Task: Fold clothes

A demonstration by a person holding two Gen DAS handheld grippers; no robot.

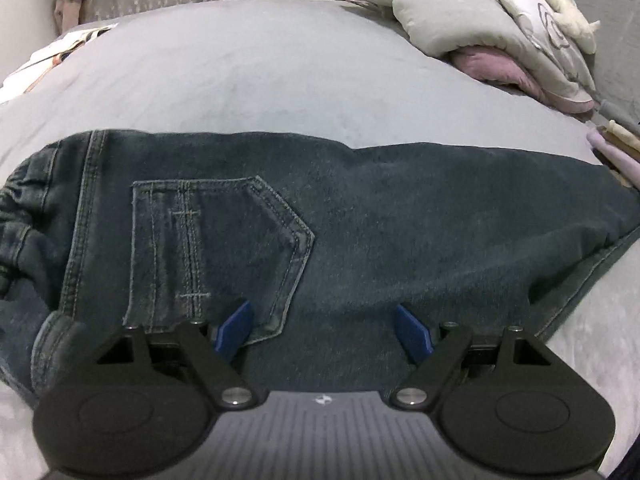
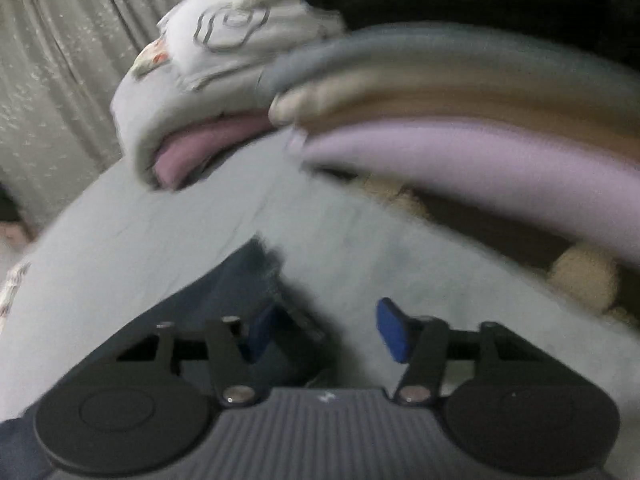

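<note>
Dark blue jeans lie flat across the grey bed sheet, back pocket up, waistband at the left. My left gripper is open just over the jeans' near edge, its blue pads spread beside the pocket, holding nothing. In the blurred right wrist view, my right gripper is open and empty over the sheet, at a dark end of the jeans under its left finger.
A folded quilt with a pink garment lies at the back right. A stack of folded clothes, grey, beige and lilac, stands close ahead of the right gripper. A curtain hangs behind the bed.
</note>
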